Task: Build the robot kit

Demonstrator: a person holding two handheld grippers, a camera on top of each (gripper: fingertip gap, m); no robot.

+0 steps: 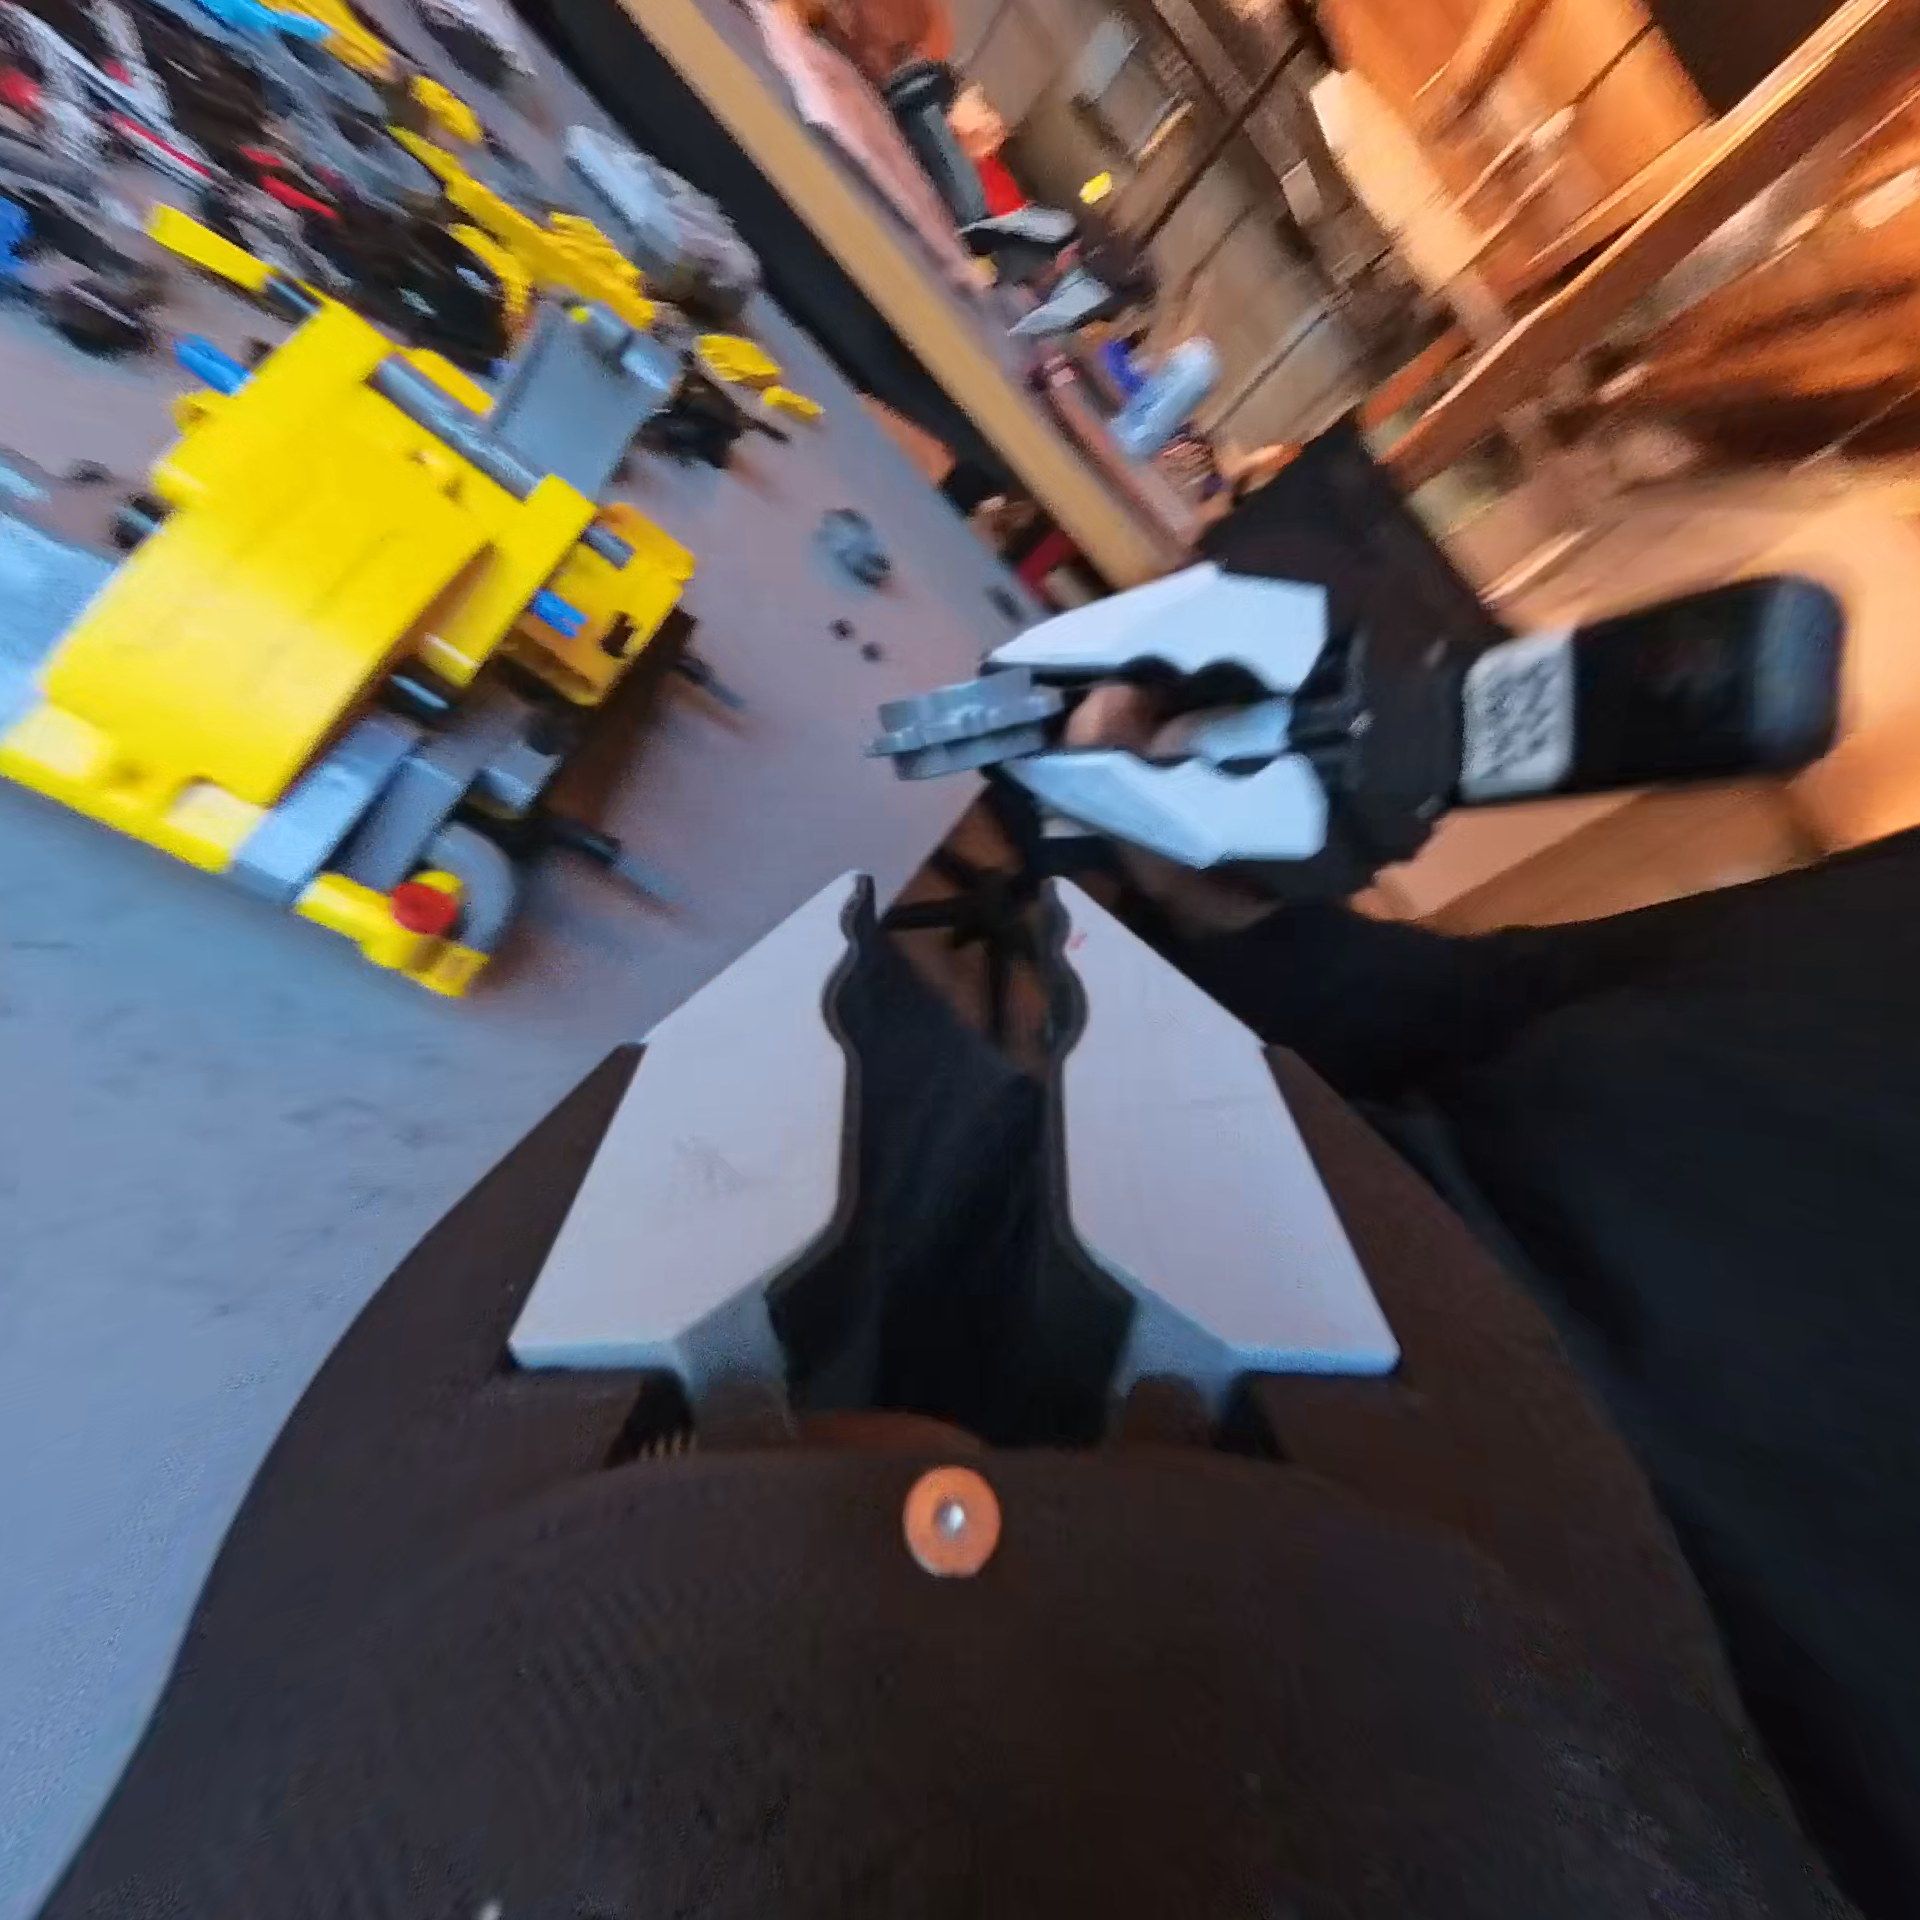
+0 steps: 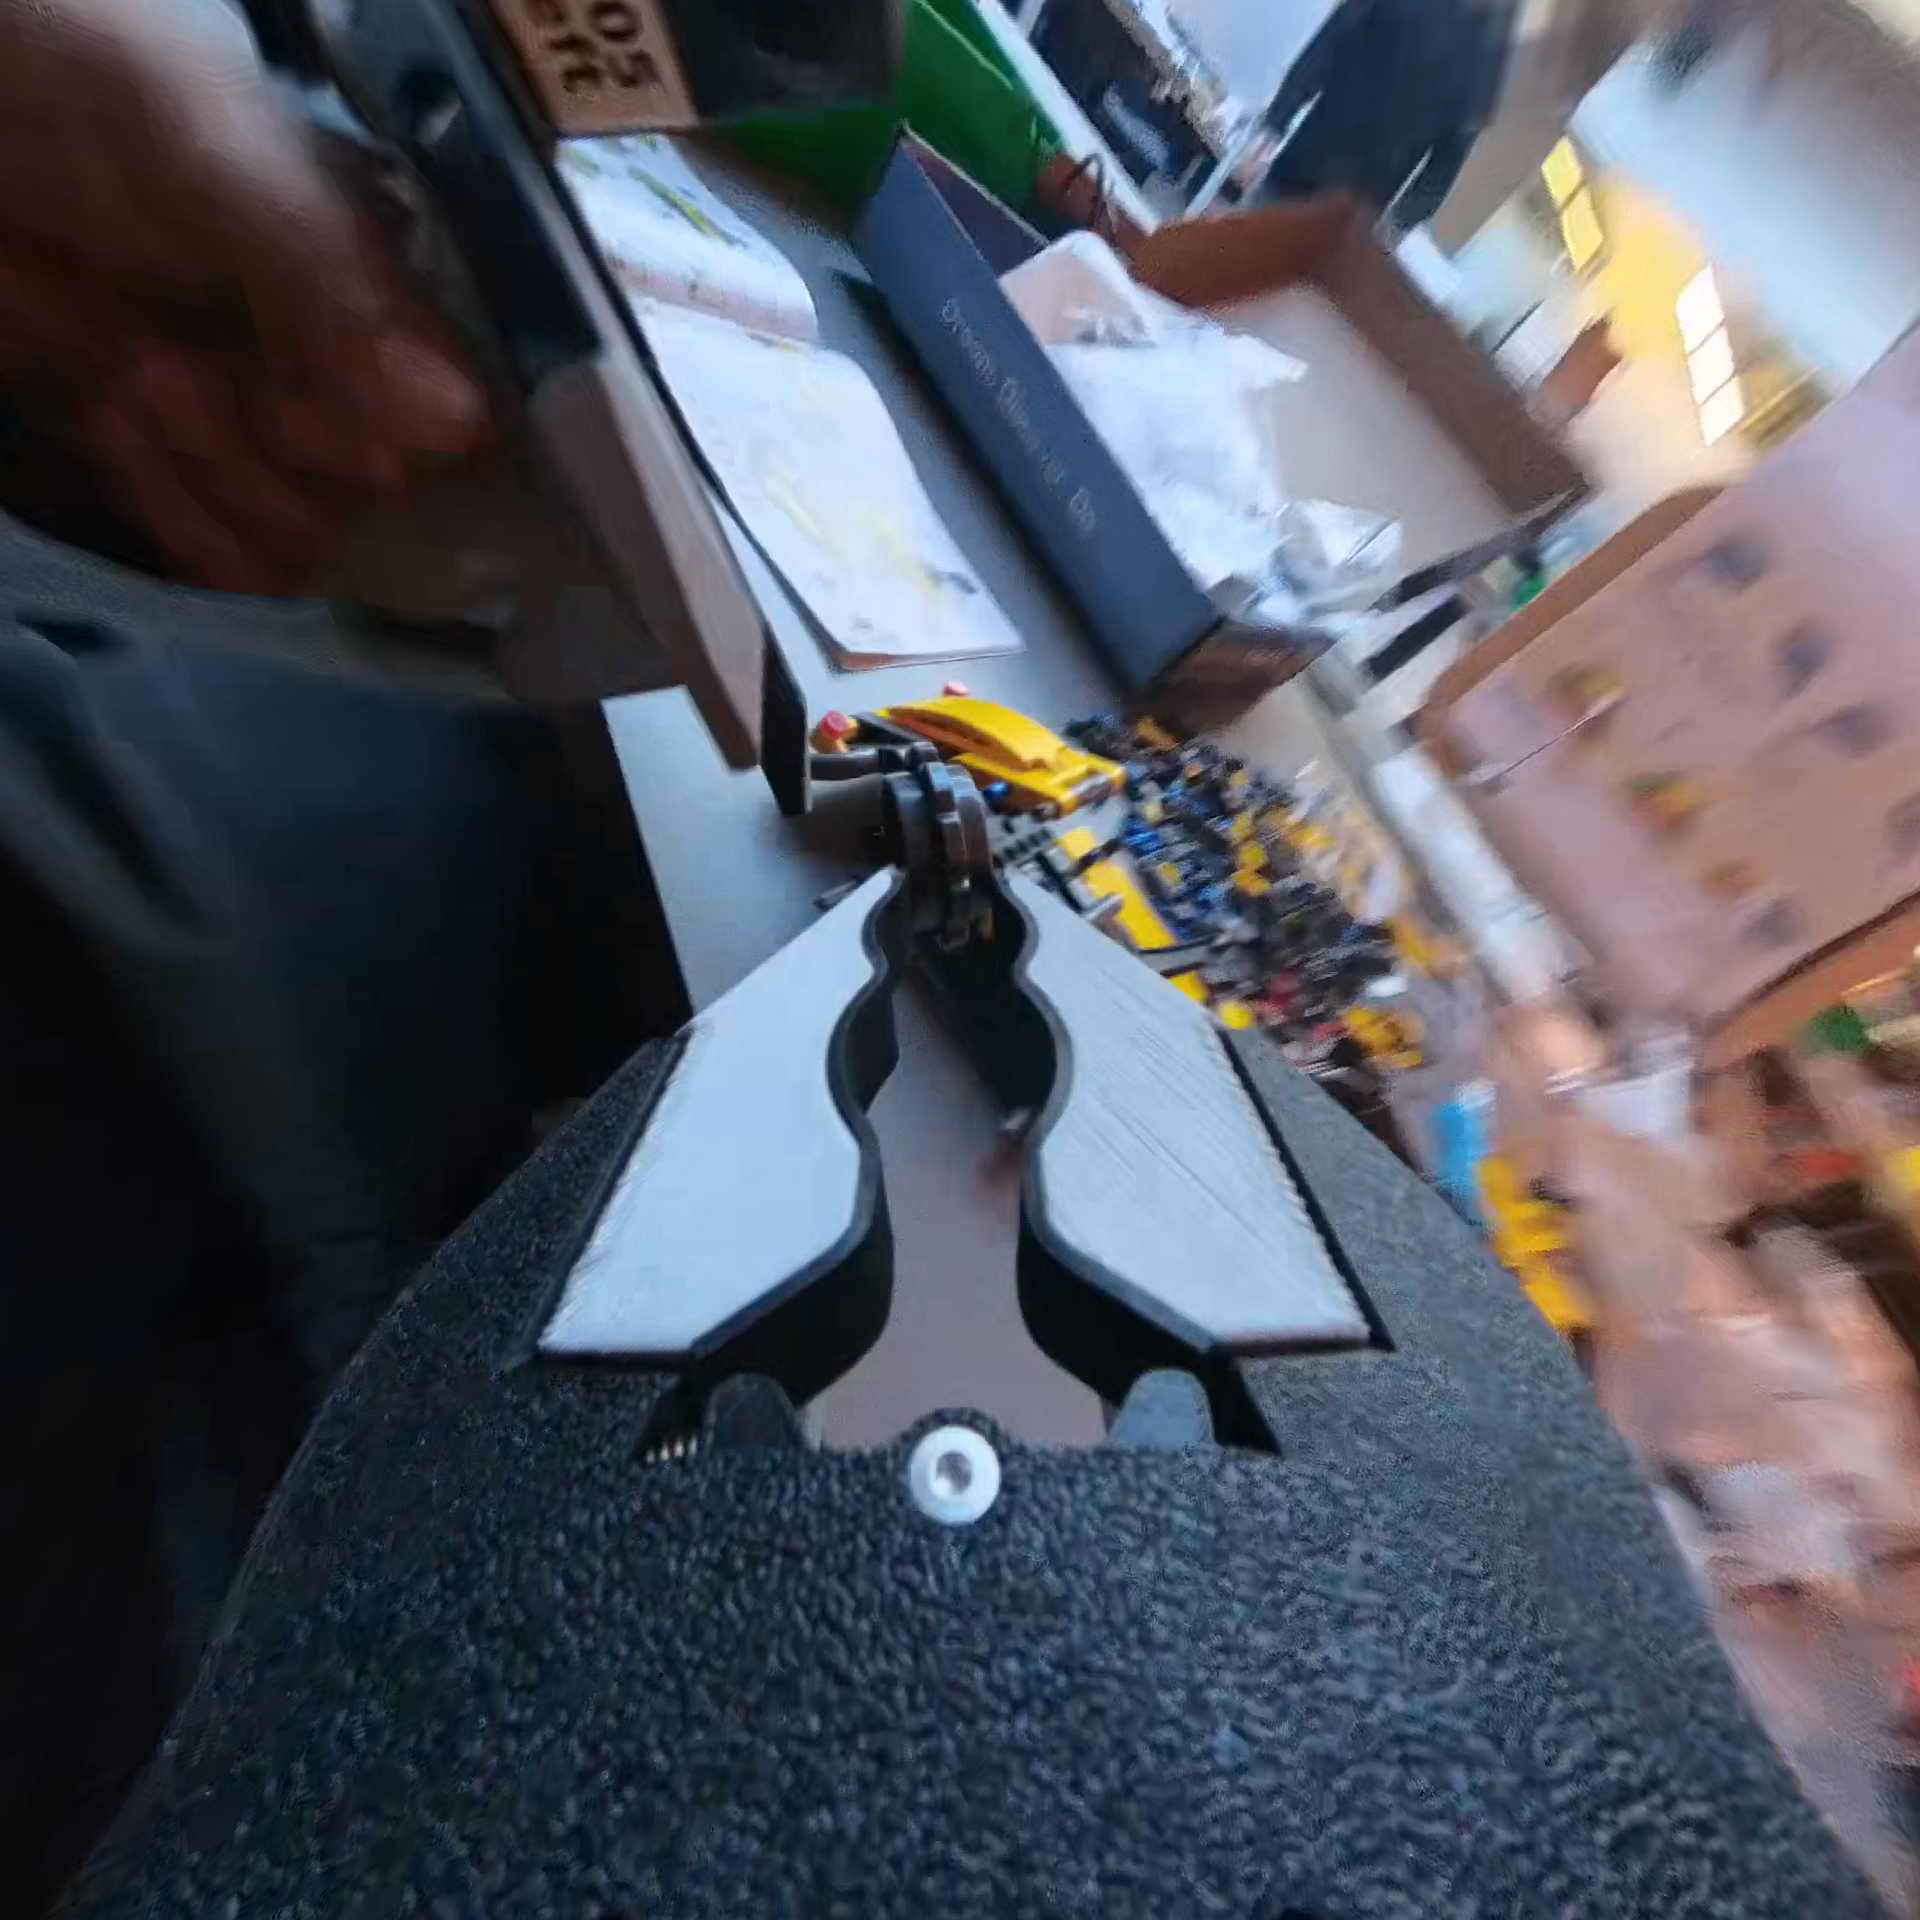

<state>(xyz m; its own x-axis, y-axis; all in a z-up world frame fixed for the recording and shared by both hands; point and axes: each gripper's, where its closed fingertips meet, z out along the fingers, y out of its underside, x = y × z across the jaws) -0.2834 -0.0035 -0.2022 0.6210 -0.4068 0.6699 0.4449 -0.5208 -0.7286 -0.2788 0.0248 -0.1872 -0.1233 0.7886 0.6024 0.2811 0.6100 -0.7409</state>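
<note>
In the left wrist view my left gripper [image 1: 961, 902] is open and empty, held above the near edge of the grey table [image 1: 156, 1091]. A yellow and grey brick-built vehicle [image 1: 312, 582] stands on the table to its left. My right gripper [image 1: 1013, 722] is ahead and a little to the right, shut on a small grey toothed piece [image 1: 956, 722]. In the right wrist view the right gripper [image 2: 943, 883] pinches that dark round toothed piece [image 2: 940, 831] at its tips. The left gripper's fingers [image 2: 686, 582] reach in from the upper left, with the yellow vehicle [image 2: 997, 753] beyond.
Several loose yellow, black and blue bricks [image 2: 1226, 894] lie in a pile on the table. An open booklet [image 2: 821, 488], a long black box [image 2: 1039, 457] and a cardboard box of plastic bags [image 2: 1247, 416] lie farther back. Wooden shelves [image 1: 1558, 208] stand beyond the table. The grippers are tip to tip, or close to it.
</note>
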